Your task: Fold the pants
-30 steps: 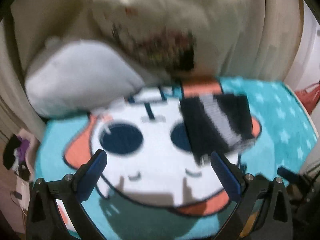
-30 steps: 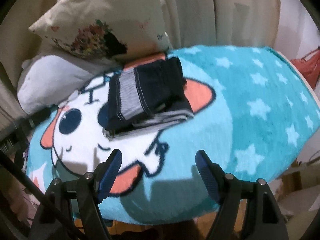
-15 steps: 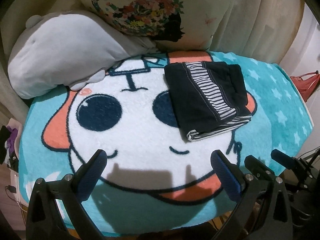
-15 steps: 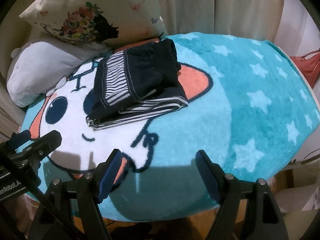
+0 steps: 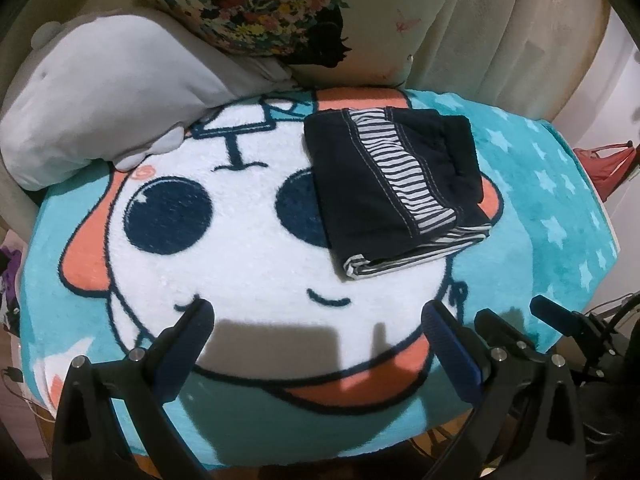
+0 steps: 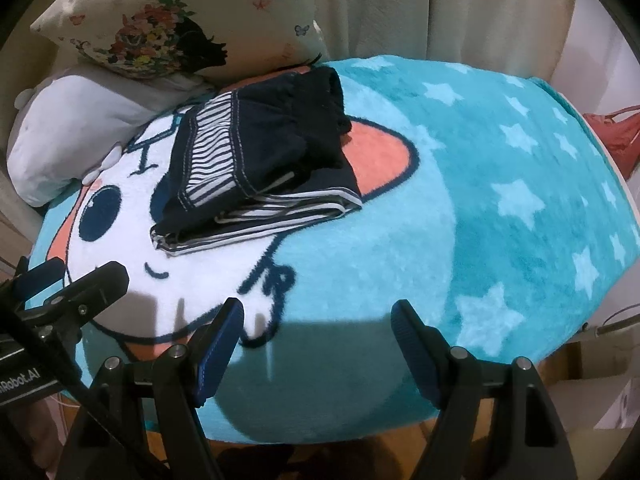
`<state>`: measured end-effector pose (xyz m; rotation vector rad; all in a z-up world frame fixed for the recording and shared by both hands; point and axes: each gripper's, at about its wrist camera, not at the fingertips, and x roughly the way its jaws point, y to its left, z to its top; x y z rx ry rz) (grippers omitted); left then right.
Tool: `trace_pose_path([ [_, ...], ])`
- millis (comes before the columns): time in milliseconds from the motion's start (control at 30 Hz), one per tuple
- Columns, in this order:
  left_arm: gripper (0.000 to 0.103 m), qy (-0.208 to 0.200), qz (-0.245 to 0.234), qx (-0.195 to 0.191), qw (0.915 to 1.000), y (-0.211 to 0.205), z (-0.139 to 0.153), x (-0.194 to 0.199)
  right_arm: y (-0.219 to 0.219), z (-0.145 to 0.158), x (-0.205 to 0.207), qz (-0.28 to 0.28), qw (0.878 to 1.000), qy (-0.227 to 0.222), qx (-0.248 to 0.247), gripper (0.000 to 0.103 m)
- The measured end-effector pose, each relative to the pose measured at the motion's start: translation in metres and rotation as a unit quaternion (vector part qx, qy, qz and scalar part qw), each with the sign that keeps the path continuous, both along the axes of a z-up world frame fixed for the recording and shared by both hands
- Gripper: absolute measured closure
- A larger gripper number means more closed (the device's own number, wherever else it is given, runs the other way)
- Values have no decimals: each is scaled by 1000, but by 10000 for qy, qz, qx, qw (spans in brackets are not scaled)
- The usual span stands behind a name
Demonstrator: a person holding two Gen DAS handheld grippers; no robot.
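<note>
The dark navy pants with a striped side panel (image 5: 396,188) lie folded into a compact stack on the teal cartoon blanket (image 5: 240,248); they also show in the right wrist view (image 6: 260,160). My left gripper (image 5: 318,324) is open and empty, near the blanket's front edge, well short of the pants. My right gripper (image 6: 318,320) is open and empty, also near the front edge, below and right of the pants. The right gripper shows at the right of the left wrist view (image 5: 516,316), and the left gripper shows at the left of the right wrist view (image 6: 68,280).
A grey plush pillow (image 5: 96,92) and a floral cushion (image 5: 288,20) lean against the beige curtain behind the blanket. A red item (image 5: 608,164) lies off the right side. The blanket's front edge drops to a wooden floor (image 6: 400,452).
Both grippers have drawn back and lifted away from the folded pants, which lie still. The view has widened so more of the blanket's front edge shows.
</note>
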<state>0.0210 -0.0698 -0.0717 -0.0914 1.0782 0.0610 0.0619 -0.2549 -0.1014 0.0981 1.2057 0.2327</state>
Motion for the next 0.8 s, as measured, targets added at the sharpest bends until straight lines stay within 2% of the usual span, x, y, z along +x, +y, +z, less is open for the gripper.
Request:
trace_pose_path([
  [800,0,268,58,-256,9993,5,-12,-4,9,-4,-5,156,9998,64,-62,22],
])
